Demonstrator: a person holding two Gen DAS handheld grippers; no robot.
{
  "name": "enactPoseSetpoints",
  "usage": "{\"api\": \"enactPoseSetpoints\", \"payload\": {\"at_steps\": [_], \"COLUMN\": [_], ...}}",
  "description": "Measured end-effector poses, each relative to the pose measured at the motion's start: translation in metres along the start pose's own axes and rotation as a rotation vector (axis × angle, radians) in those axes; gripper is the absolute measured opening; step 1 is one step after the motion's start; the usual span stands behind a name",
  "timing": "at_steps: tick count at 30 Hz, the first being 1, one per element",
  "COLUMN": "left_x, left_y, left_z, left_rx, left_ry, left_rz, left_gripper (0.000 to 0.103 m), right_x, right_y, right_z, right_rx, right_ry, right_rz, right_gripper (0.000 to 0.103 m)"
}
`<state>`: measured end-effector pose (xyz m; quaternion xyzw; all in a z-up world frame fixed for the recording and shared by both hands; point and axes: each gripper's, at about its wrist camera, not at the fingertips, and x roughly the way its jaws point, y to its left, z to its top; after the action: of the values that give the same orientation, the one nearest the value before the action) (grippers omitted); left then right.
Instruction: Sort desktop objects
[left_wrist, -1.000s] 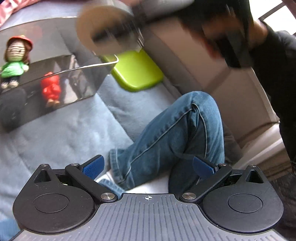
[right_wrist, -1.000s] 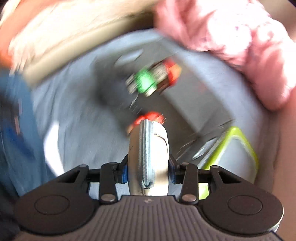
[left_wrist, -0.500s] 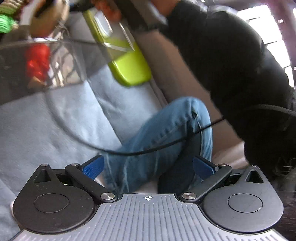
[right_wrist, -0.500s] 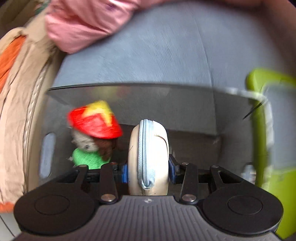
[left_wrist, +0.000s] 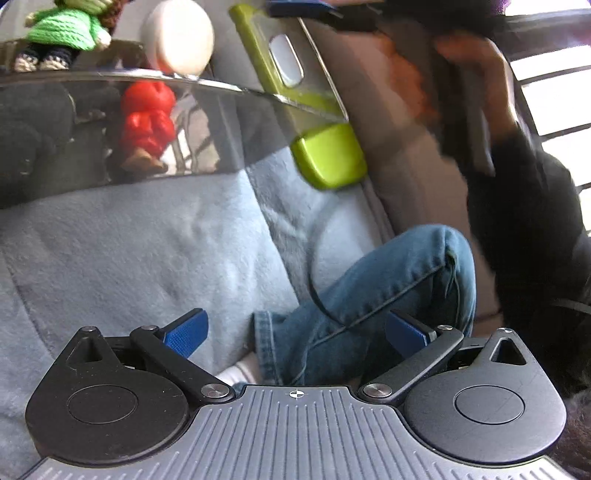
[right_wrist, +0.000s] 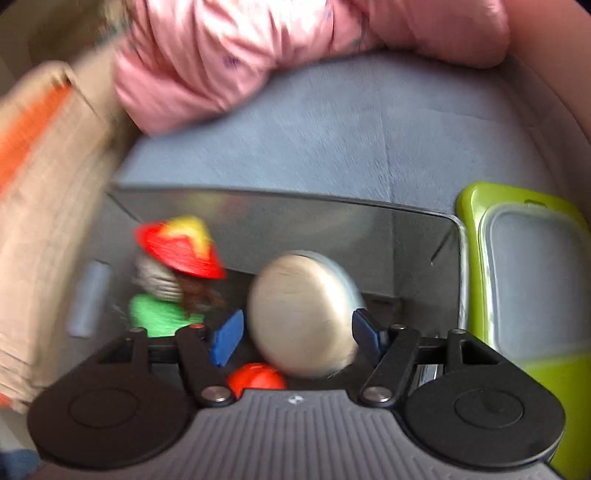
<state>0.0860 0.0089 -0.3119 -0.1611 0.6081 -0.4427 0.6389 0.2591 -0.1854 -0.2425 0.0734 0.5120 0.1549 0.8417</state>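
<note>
A round beige zip pouch (right_wrist: 303, 314) drops face-on, blurred, between the blue pads of my right gripper (right_wrist: 295, 338), whose jaws are opening; the pads no longer press it. It falls inside the shiny metal bin (right_wrist: 280, 199), beside a crochet doll (right_wrist: 173, 280) with a red hat and a red figure (right_wrist: 256, 380). In the left wrist view the pouch (left_wrist: 179, 37), doll (left_wrist: 70, 26) and red figure (left_wrist: 147, 122) show in and through the bin (left_wrist: 221, 129). My left gripper (left_wrist: 295, 332) is open and holds nothing, low over the blue blanket.
A lime-green lidded box (right_wrist: 528, 280) lies against the bin's right side. Pink bedding (right_wrist: 258, 55) is piled behind the bin, and a beige and orange cushion (right_wrist: 44, 177) stands to its left. A person's jeans leg (left_wrist: 388, 288) and a black cable lie ahead of the left gripper.
The right gripper swung over the bin, its jaws spread, and the pouch turned from edge-on to face-on as it came free. The left gripper sank toward the blanket.
</note>
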Motion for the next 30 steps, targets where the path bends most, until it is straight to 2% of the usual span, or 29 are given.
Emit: {"api": "enactPoseSetpoints", "payload": {"at_steps": [2, 4, 6, 8, 11, 14, 16, 18, 20, 23, 25, 28, 30], "left_x": [0.002, 0.006, 0.001, -0.002, 0.012, 0.035, 0.046, 0.053, 0.056, 0.041, 0.021, -0.013, -0.034], "left_y": [-0.001, -0.006, -0.017, -0.036, -0.076, -0.094, -0.095, -0.091, -0.08, -0.067, -0.06, -0.047, -0.036], "left_z": [0.002, 0.003, 0.004, 0.009, 0.02, 0.015, 0.004, -0.005, -0.007, -0.003, 0.001, 0.005, 0.007], "left_rx": [-0.012, -0.008, 0.02, 0.09, 0.275, 0.404, 0.46, 0.505, 0.484, 0.437, 0.386, 0.285, 0.211], "left_ry": [0.006, 0.02, 0.023, 0.035, 0.055, 0.097, 0.144, 0.172, 0.178, 0.121, 0.045, -0.089, -0.159], "left_rz": [0.026, 0.054, 0.04, 0.029, 0.102, 0.084, 0.099, 0.131, 0.146, 0.126, 0.085, -0.025, -0.102], "left_gripper": [0.103, 0.103, 0.103, 0.103, 0.103, 0.103, 0.103, 0.103, 0.103, 0.103, 0.103, 0.103, 0.103], "right_x": [-0.029, -0.045, -0.06, -0.061, -0.047, -0.021, 0.003, 0.027, 0.046, 0.081, 0.1, 0.097, 0.082], "right_y": [-0.007, -0.017, -0.029, -0.038, -0.015, 0.022, 0.049, 0.075, 0.093, 0.11, 0.11, 0.095, 0.075], "right_z": [-0.017, -0.032, -0.049, -0.058, -0.041, -0.014, 0.005, 0.016, 0.02, 0.023, 0.023, 0.024, 0.024], "right_rx": [0.047, 0.067, 0.082, 0.099, 0.019, -0.049, -0.101, -0.185, -0.24, -0.247, -0.203, -0.018, 0.19], "right_ry": [-0.101, -0.201, -0.312, -0.331, -0.232, -0.111, -0.019, 0.047, 0.089, 0.154, 0.182, 0.185, 0.189], "right_rz": [0.088, 0.129, 0.138, 0.159, 0.207, 0.223, 0.185, 0.1, 0.031, -0.063, -0.079, -0.038, 0.005], "right_gripper": [0.07, 0.071, 0.075, 0.08, 0.082, 0.09, 0.09, 0.089, 0.089, 0.086, 0.068, 0.063, 0.062]}}
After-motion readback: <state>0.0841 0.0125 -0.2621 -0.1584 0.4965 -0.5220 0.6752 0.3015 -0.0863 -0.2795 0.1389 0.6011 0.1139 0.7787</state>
